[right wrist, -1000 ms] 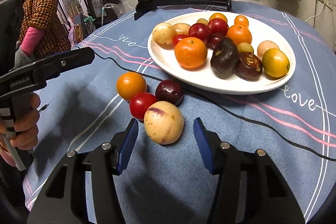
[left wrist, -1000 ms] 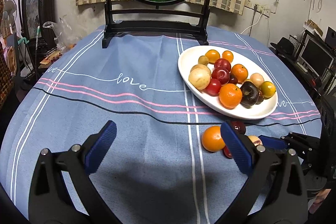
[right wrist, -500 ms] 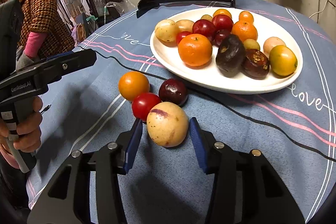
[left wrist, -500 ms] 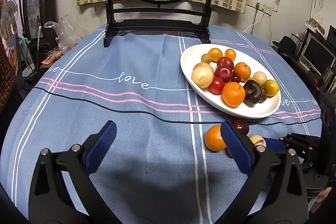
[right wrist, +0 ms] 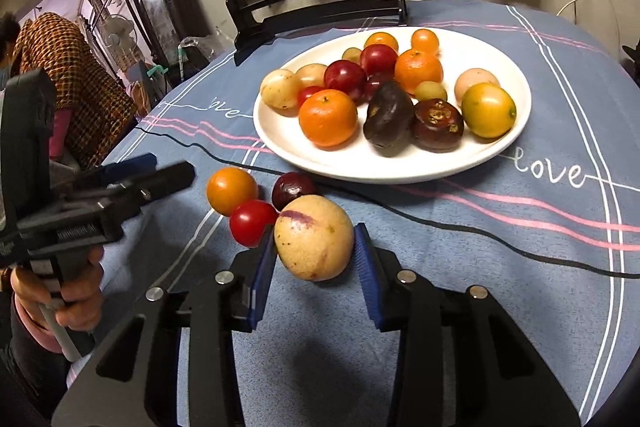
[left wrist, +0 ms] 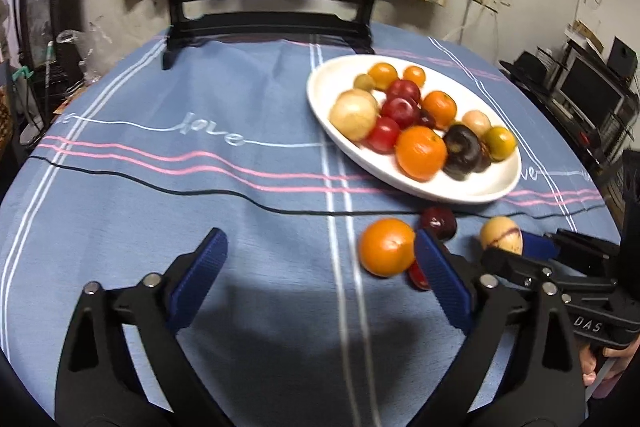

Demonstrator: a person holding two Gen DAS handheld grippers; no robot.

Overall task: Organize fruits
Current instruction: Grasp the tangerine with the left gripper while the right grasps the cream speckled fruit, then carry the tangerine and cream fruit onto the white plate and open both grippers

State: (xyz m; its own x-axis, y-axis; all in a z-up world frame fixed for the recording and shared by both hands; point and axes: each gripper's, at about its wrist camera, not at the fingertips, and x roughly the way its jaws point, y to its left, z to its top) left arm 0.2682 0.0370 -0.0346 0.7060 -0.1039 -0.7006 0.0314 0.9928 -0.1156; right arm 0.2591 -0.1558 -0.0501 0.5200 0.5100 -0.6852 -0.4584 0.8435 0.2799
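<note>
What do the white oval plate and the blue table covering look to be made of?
The white oval plate looks like glazed ceramic, perhaps melamine: smooth, glossy, with soft highlights along its rim. The blue table covering looks like matte woven cloth, with stitched "love" lettering and printed stripes.

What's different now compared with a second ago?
The right hand-held gripper moved forward and closed its fingers on the yellow purple-streaked fruit, which had lain free between them. The left hand-held gripper stayed open. The orange, the red fruit and the plate stayed put.
</note>
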